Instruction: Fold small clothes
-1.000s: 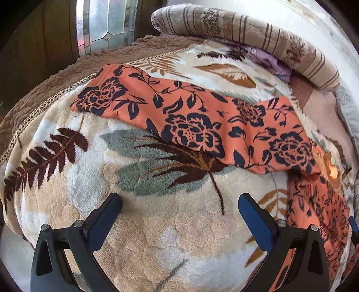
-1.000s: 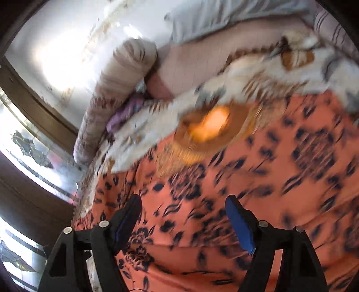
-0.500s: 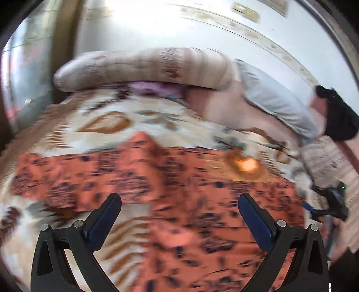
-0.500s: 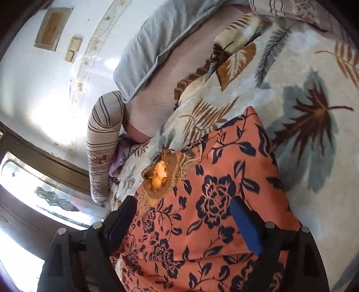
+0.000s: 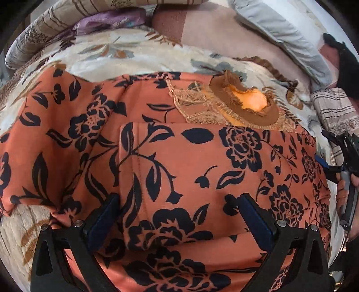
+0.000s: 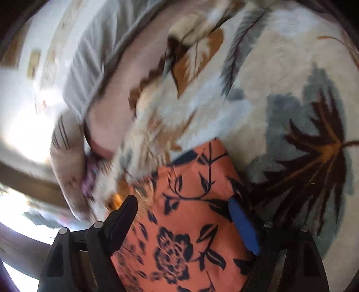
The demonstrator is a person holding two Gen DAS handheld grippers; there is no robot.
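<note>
An orange garment point(image 5: 202, 161) with dark navy flowers lies spread on the bed, its brown fringed neckline point(image 5: 244, 107) at the far side. One flap of it lies folded across the body, and a sleeve stretches away to the left. My left gripper point(image 5: 179, 211) hovers open just above the near part of the cloth, holding nothing. My right gripper point(image 5: 325, 148) shows at the garment's right edge, held by a hand. In the blurred right wrist view, the right gripper point(image 6: 184, 215) stands open over a squared end of the garment point(image 6: 190, 191), with nothing pinched.
A cream blanket point(image 5: 134, 56) with a leaf print covers the bed point(image 6: 291, 89). At the head lie a striped bolster point(image 5: 56, 24), a purple cloth point(image 5: 112, 20) and a grey pillow point(image 5: 287, 38). A black object point(image 5: 345, 67) sits at the far right.
The left gripper swept right, from the outstretched sleeve to over the garment's body. The right gripper rolled and drew closer to the garment's squared end. Both stayed open.
</note>
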